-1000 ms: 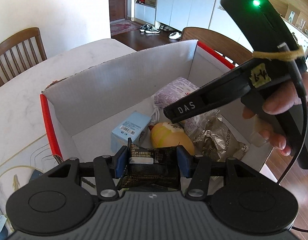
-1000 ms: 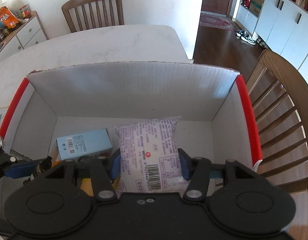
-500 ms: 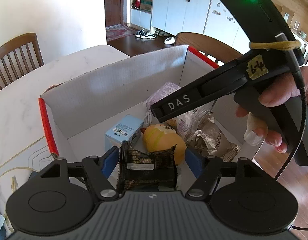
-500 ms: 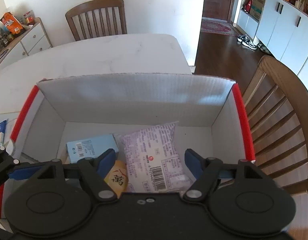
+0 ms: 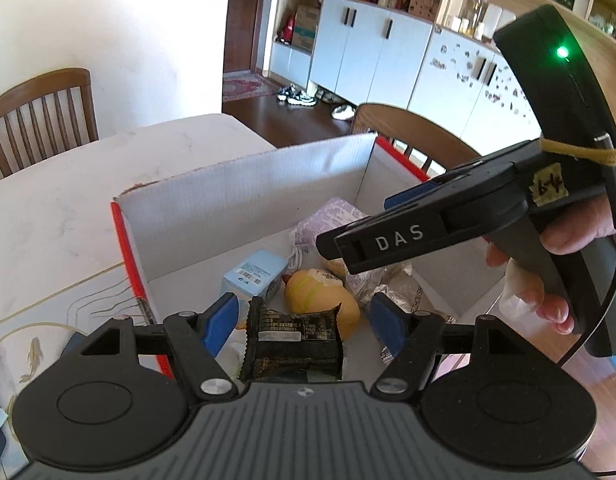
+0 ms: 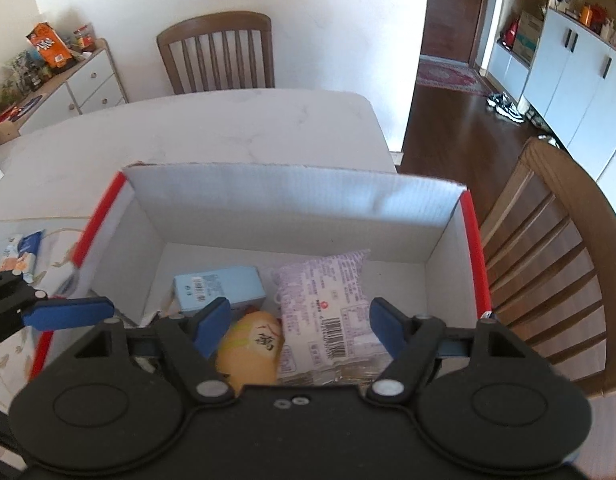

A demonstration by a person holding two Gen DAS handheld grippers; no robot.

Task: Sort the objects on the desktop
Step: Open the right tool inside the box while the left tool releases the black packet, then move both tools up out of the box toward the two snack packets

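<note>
Snacks sit in the box: my dark packet at its near edge, purple bag in the middle. I judge the drop done; next I fetch another item from outside the box. My left gripper and right gripper stand apart, gripping nothing.

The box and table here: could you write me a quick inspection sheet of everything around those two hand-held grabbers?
Surface: white marble-look table.
Job's things: open cardboard box holding a blue carton, purple packet, yellow wrapped snack, black wrapper and a silver foil bag.
Clutter: blue packets left of the box.
Grippers: left gripper open over the black wrapper, pads clear; right gripper open, empty.
Cables: black cable at the right gripper's handle.
Surroundings: wooden chairs, white cabinets, shoes on the floor.
</note>
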